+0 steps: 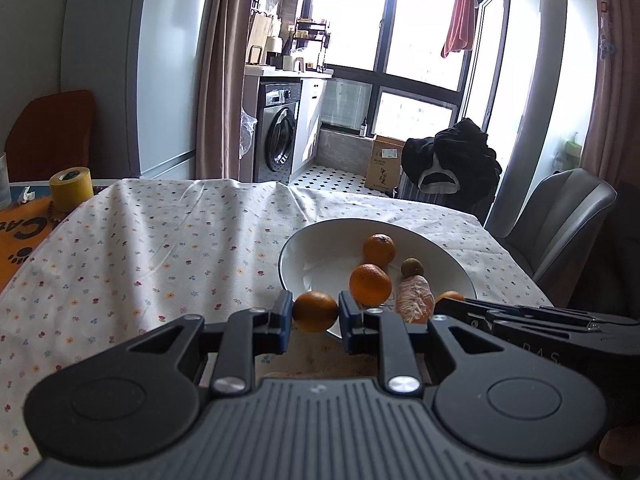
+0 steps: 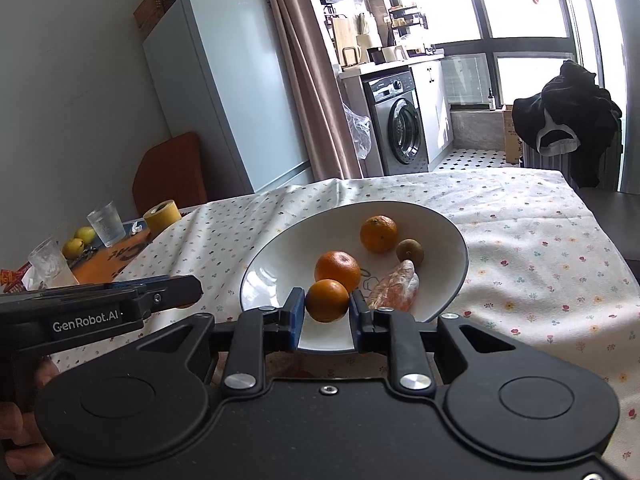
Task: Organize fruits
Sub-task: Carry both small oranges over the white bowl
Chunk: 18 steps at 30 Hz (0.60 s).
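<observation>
Each gripper clasped a tangerine: the right gripper [image 2: 326,307] held its tangerine [image 2: 327,300] over the plate's [image 2: 272,260] near rim, while the left gripper [image 1: 314,312] held its own [image 1: 315,311] just short of it.

Left wrist cam sat low behind left gripper [image 1: 315,312], looked forward across table [image 1: 160,248] toward window [image 1: 424,20]; white bowl [image 1: 332,236] close, right of centre. Right wrist cam sat behind right gripper [image 2: 326,306], slightly higher, faced same way but angled leftward; bowl [image 2: 276,264] near centre, close. Each view caught other gripper at its edge. Shared: bowl, floral tablecloth [image 2: 540,248], yellow tape roll [image 1: 71,188], fridge [image 2: 224,80], washing machine [image 1: 280,132].
</observation>
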Motion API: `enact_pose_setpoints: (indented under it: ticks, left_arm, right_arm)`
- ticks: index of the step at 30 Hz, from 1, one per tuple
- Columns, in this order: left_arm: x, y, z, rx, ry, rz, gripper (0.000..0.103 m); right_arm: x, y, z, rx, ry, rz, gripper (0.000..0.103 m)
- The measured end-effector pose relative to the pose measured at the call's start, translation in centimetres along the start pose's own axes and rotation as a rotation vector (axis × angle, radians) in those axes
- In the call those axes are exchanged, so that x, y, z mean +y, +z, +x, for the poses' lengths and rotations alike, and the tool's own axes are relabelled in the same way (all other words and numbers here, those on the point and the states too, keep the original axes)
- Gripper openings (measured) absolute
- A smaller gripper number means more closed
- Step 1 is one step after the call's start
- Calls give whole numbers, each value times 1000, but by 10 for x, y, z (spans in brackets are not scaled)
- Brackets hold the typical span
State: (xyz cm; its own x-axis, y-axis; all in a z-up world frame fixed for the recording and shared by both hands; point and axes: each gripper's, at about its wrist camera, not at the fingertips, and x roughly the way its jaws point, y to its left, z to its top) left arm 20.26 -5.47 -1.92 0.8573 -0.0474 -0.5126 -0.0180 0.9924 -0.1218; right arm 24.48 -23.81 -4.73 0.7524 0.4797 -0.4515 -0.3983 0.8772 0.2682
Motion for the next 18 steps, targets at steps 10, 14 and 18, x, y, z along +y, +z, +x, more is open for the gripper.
enact_pose_setpoints:
  ticks: [10, 14, 18]
  left_arm:
    - [-9, 7, 15, 10, -17, 19, 23]
    - [-17, 10, 21, 12, -31, 33, 23]
    - [-23, 14, 26, 13, -37, 40, 26]
  right_arm:
    - [-14, -3, -14, -11, -32, 40, 36]
    - [-21, -7, -21, -12, -45, 57, 38]
    - [-23, -9, -25, -15, -49, 57, 43]
